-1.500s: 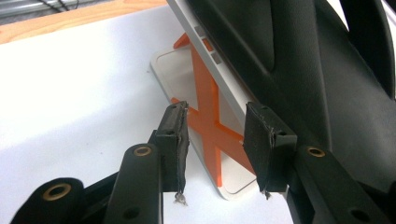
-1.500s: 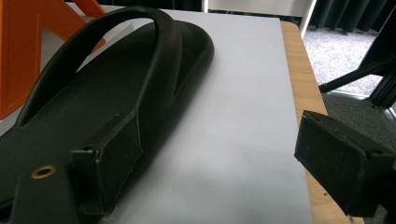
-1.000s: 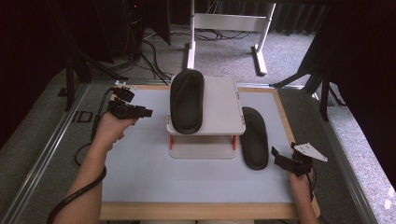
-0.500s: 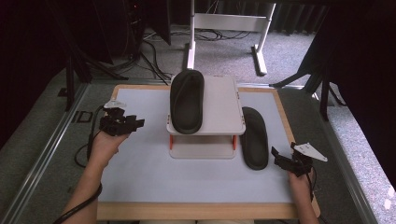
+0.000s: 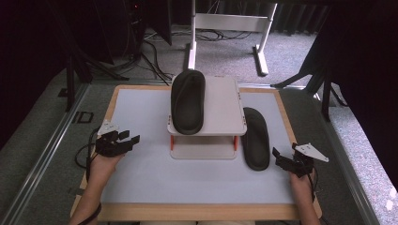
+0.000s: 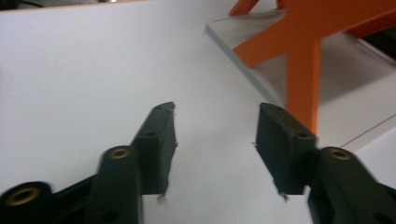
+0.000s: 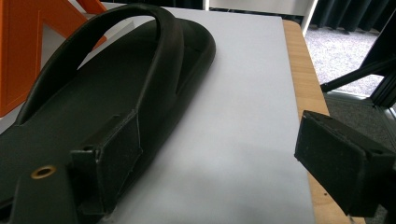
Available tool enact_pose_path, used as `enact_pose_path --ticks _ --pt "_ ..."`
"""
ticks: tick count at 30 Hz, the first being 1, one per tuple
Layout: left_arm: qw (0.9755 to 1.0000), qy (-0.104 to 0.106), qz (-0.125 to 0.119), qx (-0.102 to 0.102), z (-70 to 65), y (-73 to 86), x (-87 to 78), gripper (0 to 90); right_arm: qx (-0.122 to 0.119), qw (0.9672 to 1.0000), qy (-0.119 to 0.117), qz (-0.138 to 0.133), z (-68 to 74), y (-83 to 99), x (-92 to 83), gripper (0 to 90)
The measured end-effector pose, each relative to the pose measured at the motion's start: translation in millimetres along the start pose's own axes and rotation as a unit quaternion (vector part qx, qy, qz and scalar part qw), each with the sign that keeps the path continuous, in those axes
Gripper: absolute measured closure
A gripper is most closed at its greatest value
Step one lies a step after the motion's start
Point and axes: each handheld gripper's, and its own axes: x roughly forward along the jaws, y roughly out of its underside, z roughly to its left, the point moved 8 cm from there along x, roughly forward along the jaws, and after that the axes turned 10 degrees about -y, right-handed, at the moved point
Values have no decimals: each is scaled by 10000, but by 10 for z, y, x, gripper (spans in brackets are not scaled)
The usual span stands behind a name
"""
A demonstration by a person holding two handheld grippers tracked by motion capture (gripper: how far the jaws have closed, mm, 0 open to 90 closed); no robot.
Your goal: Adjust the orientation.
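Note:
One black sandal [image 5: 187, 101] lies on top of a small white rack [image 5: 220, 117] with orange legs [image 6: 302, 79] at the middle of the table. A second black sandal [image 5: 255, 138] [image 7: 107, 107] lies flat on the white mat to the right of the rack. My left gripper [image 5: 123, 141] [image 6: 215, 140] is open over bare mat left of the rack, nothing between its jaws. My right gripper [image 5: 281, 159] [image 7: 219, 154] is open just right of the second sandal's near end, with its left jaw beside the sandal's edge.
The white mat [image 5: 141, 178] sits in a wooden frame [image 5: 197, 212] on the table. A white stand [image 5: 225, 23] and cables lie on the grey carpet beyond. Dark tripod legs [image 5: 324, 84] stand to the right, a metal rail [image 5: 42, 154] to the left.
My left gripper has drawn back toward the near left part of the mat, away from the rack's far side. The right gripper and both sandals have stayed put.

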Motion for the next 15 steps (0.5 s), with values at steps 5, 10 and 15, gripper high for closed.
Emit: enact_pose_path --ticks 5,10,15 --pt "9995 -148 -164 -244 56 128 19 333 -31 10000 18 7 1 0 -1 137" --pt "9995 -43 -89 -315 57 281 41 191 -17 10000 10 2 0 0 -1 137" --pt "9997 -53 -34 -217 17 430 74 141 -25 10000 7 -6 0 -1 -2 137"
